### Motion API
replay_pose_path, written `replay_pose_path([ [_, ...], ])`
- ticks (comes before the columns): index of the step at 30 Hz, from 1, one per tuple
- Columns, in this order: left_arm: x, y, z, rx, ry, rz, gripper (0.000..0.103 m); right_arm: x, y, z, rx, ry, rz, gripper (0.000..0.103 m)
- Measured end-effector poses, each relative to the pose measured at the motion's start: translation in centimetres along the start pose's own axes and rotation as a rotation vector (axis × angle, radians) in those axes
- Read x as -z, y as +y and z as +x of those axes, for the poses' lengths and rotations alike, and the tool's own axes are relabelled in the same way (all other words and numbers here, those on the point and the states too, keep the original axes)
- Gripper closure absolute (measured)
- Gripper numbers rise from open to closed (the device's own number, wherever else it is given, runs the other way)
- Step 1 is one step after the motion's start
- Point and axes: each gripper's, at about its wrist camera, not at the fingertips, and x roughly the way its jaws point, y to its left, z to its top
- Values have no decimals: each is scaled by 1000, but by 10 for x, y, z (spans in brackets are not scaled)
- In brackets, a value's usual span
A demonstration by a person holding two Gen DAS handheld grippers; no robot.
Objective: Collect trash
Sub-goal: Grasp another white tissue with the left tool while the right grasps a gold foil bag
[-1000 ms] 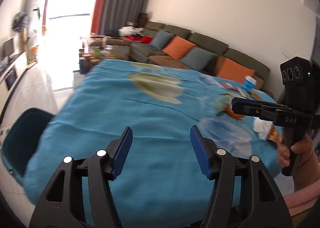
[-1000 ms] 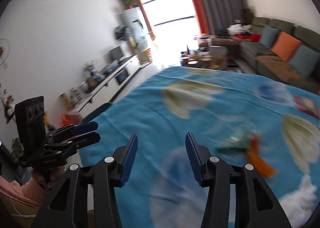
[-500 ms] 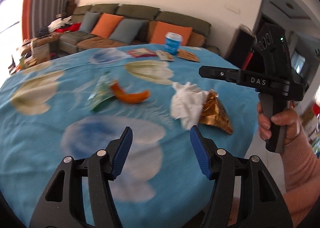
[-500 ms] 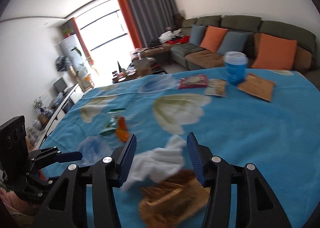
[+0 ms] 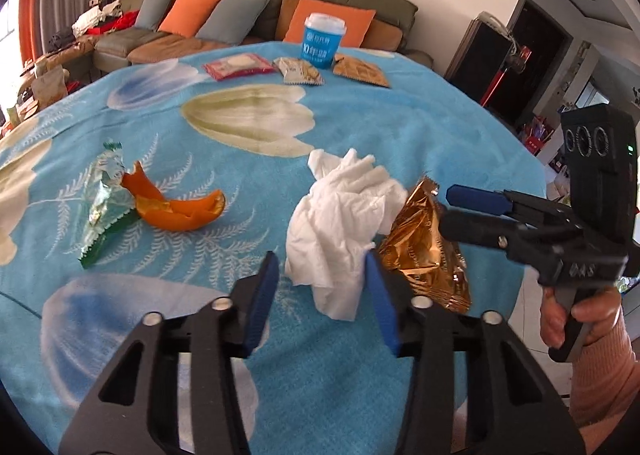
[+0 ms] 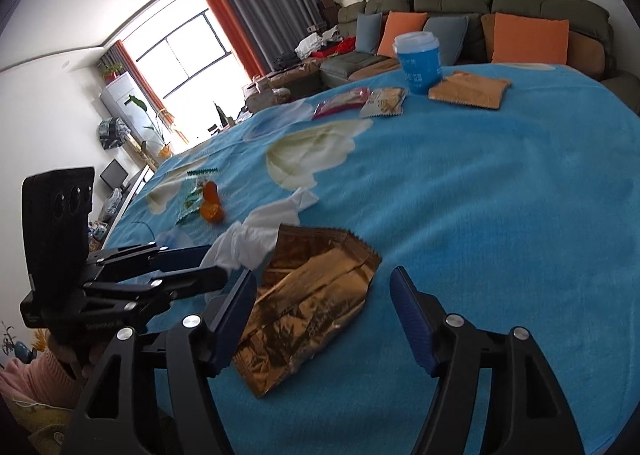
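A crumpled white tissue [image 5: 344,211] lies near the edge of the blue-clothed table [image 5: 400,127], against a gold foil wrapper [image 5: 424,251]. My left gripper [image 5: 320,295] is closing, and the tissue's lower end shows between its blue pads [image 5: 262,295] without being pinched. My right gripper [image 6: 324,311] is opening, and the gold foil wrapper [image 6: 312,295] lies between its fingers, unpressed. Each gripper shows in the other's view: right gripper [image 5: 452,211], left gripper [image 6: 200,267]. An orange peel [image 5: 176,207] and a green wrapper [image 5: 106,199] lie further left.
At the table's far side stand a blue cup [image 5: 322,41], a red packet [image 5: 238,67], a snack packet [image 5: 300,71] and a brown packet [image 5: 360,69]. A sofa with orange cushions [image 5: 192,11] runs behind. The table edge drops off at the right, by a person's hand [image 5: 580,315].
Both views swung across the table onto the tissue and gold wrapper and came closer and lower. The left jaws narrowed and the right jaws widened.
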Motion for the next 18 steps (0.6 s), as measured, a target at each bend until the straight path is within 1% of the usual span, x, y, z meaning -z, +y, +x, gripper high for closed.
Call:
replay_pose_path([
  [1, 1, 0, 2, -3, 10, -1, 76, 2, 1, 1, -2, 8, 0, 36],
  [2, 2, 1, 3, -6, 13, -4, 80, 4, 2, 3, -10, 16, 0, 36],
  [4, 2, 4, 4, -9, 10, -14, 92, 7, 6, 4, -14, 19, -8, 36],
  [5, 3, 5, 2, -7, 8, -20, 93, 8, 8, 4, -9, 20, -16, 37],
  [7, 5, 8, -2, -3, -1, -29, 95, 8, 10, 6, -12, 23, -15, 41],
  [8, 6, 9, -4, -7, -7, -33, 96, 8, 11, 7, -14, 25, -14, 46],
  [9, 6, 10, -6, -8, -11, -35, 96, 7, 12, 7, -13, 24, -15, 53],
  [10, 7, 12, -8, -8, -16, -36, 96, 7, 13, 7, -19, 23, -14, 57],
  [12, 9, 14, -13, -19, -29, -40, 96, 6, 15, 6, -21, 9, -10, 64],
  [18, 17, 21, -36, -33, -72, -45, 97, -3, 17, -1, -25, -31, -8, 72],
])
